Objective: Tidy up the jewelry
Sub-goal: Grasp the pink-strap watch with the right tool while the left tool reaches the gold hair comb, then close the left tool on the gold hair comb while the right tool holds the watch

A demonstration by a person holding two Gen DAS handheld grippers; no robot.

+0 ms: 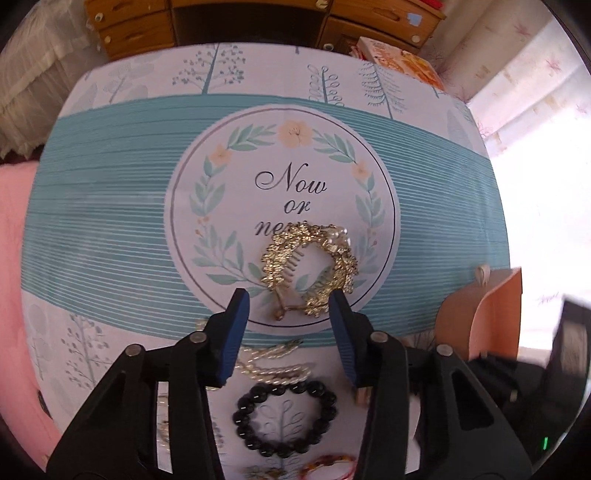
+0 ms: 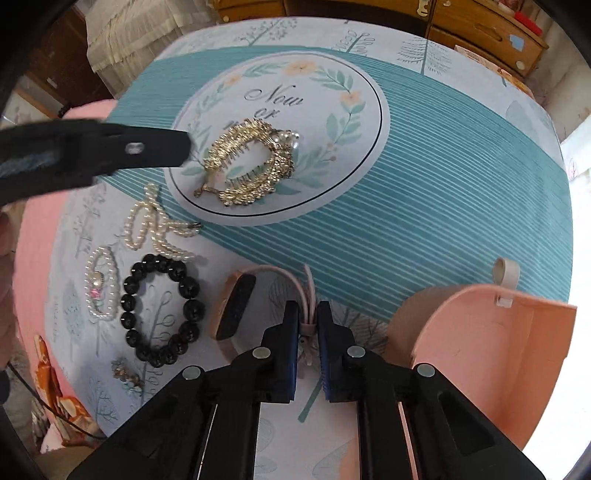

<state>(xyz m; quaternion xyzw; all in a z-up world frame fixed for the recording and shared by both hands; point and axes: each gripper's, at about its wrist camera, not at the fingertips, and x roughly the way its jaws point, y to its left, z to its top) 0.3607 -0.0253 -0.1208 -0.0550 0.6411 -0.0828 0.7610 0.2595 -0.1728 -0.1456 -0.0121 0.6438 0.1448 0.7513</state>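
Note:
A gold leaf-shaped hair comb [image 1: 310, 269] lies on the round "Now or never" print of the tablecloth. My left gripper [image 1: 290, 308] stands open over its near end, the blue fingertips on either side; the right tip looks close to the gold edge, the left tip is apart from it. From the right wrist view the comb [image 2: 247, 162] shows with the left gripper's black finger [image 2: 147, 147] just left of it. My right gripper [image 2: 308, 325] is shut on the pale pink strap [image 2: 309, 314] of a watch with a dark face [image 2: 236, 310].
A pearl hair clip [image 2: 159, 225], a pearl oval clip [image 2: 99, 284], a black bead bracelet [image 2: 160, 310] and a small brooch [image 2: 127, 373] lie near the table's front. An open pink jewelry box [image 2: 480, 350] stands at the right. Wooden drawers [image 1: 140, 26] are behind the table.

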